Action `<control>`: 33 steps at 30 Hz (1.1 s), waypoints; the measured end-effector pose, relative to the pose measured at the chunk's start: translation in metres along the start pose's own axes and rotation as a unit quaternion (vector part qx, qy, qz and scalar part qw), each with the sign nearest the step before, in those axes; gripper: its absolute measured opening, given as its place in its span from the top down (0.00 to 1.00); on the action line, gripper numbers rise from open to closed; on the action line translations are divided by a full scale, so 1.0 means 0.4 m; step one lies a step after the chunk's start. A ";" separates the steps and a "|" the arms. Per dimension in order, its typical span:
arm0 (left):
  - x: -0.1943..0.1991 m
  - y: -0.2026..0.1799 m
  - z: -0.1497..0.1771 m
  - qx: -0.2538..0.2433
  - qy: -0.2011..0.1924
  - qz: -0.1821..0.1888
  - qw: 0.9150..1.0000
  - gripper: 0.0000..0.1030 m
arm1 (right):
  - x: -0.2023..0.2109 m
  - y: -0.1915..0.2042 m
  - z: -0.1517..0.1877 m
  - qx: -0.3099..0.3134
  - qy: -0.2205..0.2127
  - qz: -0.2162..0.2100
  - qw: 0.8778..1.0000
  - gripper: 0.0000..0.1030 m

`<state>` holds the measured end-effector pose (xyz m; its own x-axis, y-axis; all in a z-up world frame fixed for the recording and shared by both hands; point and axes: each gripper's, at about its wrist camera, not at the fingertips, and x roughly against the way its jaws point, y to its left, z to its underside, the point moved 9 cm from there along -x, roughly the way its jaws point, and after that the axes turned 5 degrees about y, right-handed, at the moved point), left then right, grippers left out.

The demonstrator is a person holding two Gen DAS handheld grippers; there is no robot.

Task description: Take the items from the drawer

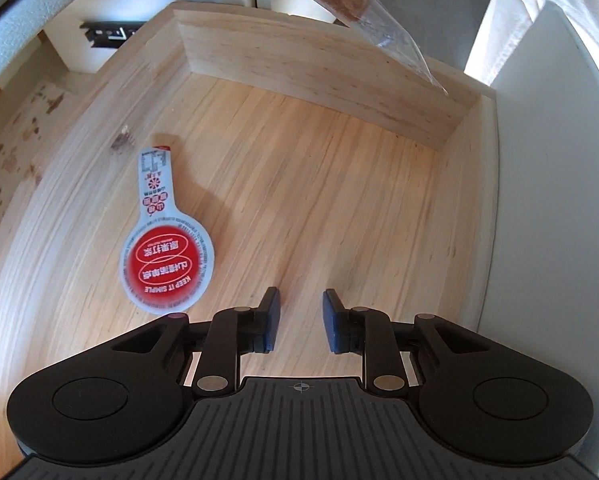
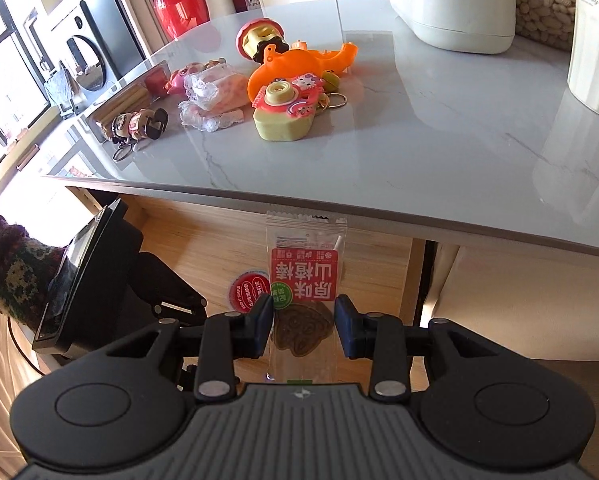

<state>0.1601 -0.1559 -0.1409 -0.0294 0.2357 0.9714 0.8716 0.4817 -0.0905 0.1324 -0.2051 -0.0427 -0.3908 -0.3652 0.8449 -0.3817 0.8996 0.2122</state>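
Hovering over the open wooden drawer point(image 1: 299, 184), the left gripper point(image 1: 299, 320) is holding its jaws apart with nothing between them, only bare drawer floor showing in the gap. In the left wrist view a round red-and-white snack packet point(image 1: 161, 240) is lying flat on the drawer floor at the left of the frame, its narrow tab pointing toward the upper left, just left of the left jaw and not touching it. Near the top centre of that view, a clear wrapper is hanging over the drawer's back wall, under a dark shape.

In the right wrist view the right gripper point(image 2: 302, 320) is carrying a clear snack bag point(image 2: 303, 276) with a red label, held between its jaws at the lower centre of the frame. The bag is standing upright in the picture, its serrated top edge reaching up to the rim of the table point(image 2: 439, 152). The jaws are sitting against the bag's two side edges, clamped on it. Behind the bag, the round packet is showing again on the drawer floor, just left of the label.

The pale marble table is filling the upper half of this view. An orange toy point(image 2: 299, 68), a yellow-green toy camera point(image 2: 287, 116) and a lace-trimmed doll point(image 2: 211, 96) are sitting in a cluster near its centre. A white appliance point(image 2: 459, 8) and a jar of peanuts point(image 2: 543, 4) are standing at the upper right.

At the far left, a knitted sleeve point(image 2: 7, 272) is showing beside the other gripper's body.
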 end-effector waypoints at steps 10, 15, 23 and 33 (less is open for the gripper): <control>0.032 0.096 0.044 0.058 -0.007 -0.098 0.993 0.72 | 0.014 -0.013 0.004 -0.012 -0.010 0.003 1.000 0.68; -0.001 0.121 0.079 0.085 0.005 -0.114 0.990 0.75 | 0.016 -0.016 -0.001 -0.019 -0.012 0.001 1.000 0.68; -0.007 0.032 0.082 0.083 0.000 -0.053 0.995 0.79 | 0.009 -0.017 -0.001 -0.018 -0.008 0.005 1.000 0.68; -0.022 -0.085 0.089 0.035 0.010 -0.047 0.998 0.37 | 0.009 -0.014 0.001 -0.014 -0.009 0.006 1.000 0.68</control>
<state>0.1132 -0.1442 -0.1542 -0.0995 0.1701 0.9804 0.8289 0.5593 -0.0129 0.1328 -0.2115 -0.0410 -0.4108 -0.3585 0.8383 -0.3535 0.9102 0.2160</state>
